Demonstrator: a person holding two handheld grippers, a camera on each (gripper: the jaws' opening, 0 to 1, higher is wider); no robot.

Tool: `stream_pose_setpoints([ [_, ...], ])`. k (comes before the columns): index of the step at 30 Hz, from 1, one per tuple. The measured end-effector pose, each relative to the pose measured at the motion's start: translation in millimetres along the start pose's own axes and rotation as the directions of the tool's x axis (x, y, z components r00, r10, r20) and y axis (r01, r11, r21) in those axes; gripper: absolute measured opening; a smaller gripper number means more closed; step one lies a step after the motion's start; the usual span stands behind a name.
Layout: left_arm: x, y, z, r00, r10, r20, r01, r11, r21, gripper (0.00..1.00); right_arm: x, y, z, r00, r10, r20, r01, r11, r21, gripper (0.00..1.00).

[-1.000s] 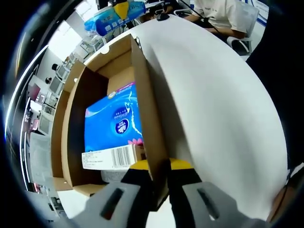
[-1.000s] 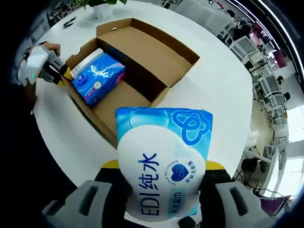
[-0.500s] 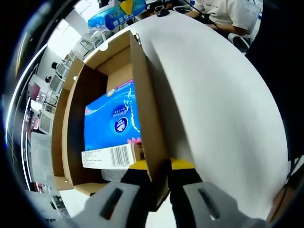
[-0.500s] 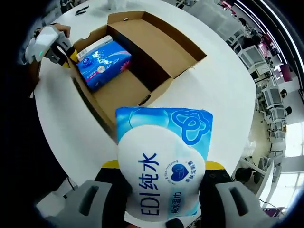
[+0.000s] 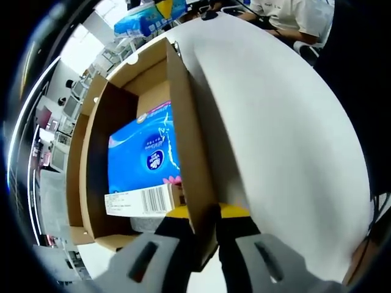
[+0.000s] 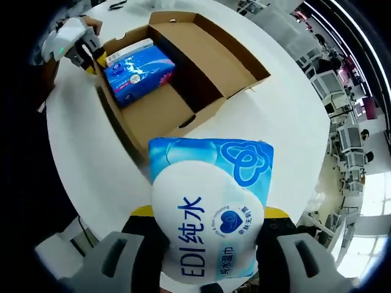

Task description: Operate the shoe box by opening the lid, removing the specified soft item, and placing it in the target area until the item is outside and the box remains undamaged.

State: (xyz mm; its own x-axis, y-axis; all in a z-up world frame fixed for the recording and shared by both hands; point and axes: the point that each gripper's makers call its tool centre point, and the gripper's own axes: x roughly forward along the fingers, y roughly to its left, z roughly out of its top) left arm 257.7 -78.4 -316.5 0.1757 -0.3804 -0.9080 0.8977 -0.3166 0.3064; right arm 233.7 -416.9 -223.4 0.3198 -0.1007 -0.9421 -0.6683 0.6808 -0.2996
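The light blue wipes pack [image 6: 211, 210] is covering the right gripper [image 6: 208, 244] between its jaws and hiding the table [image 6: 293, 116] just ahead of them, while the box wall [image 5: 189, 165] is concealing the left gripper's [image 5: 204, 235] inner fingertips.
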Motion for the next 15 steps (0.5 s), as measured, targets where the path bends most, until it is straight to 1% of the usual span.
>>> stream_pose_setpoints([
  [6, 0.4, 0.3, -0.2, 1.0, -0.002, -0.001, 0.002, 1.0, -0.002, 0.11, 5.6, -2.3, -4.8, 1.0, -0.006, -0.01, 0.005, 0.998, -0.066, 0.6],
  [8, 0.6, 0.1, -0.4, 1.0, -0.005, -0.005, 0.005, 1.0, -0.002, 0.11, 5.3, -1.6, -5.8, 1.0, -0.014, 0.004, 0.014, 0.998, -0.068, 0.6],
  [9, 0.7, 0.0, -0.4, 1.0, -0.004, -0.006, 0.004, 1.0, -0.001, 0.11, 4.9, -0.1, -4.6, 1.0, -0.004, 0.017, 0.006, 0.996, -0.094, 0.6],
  [12, 0.7, 0.1, -0.6, 1.0, -0.004, -0.005, 0.004, 1.0, -0.001, 0.11, 2.4, 2.3, -4.2, 0.999, 0.01, 0.03, -0.006, 0.991, -0.134, 0.6],
  [15, 0.5, 0.1, -0.6, 1.0, -0.006, -0.004, 0.006, 1.0, 0.003, 0.11, 2.9, 1.3, -3.9, 0.999, 0.014, 0.036, -0.009, 0.988, -0.155, 0.6],
])
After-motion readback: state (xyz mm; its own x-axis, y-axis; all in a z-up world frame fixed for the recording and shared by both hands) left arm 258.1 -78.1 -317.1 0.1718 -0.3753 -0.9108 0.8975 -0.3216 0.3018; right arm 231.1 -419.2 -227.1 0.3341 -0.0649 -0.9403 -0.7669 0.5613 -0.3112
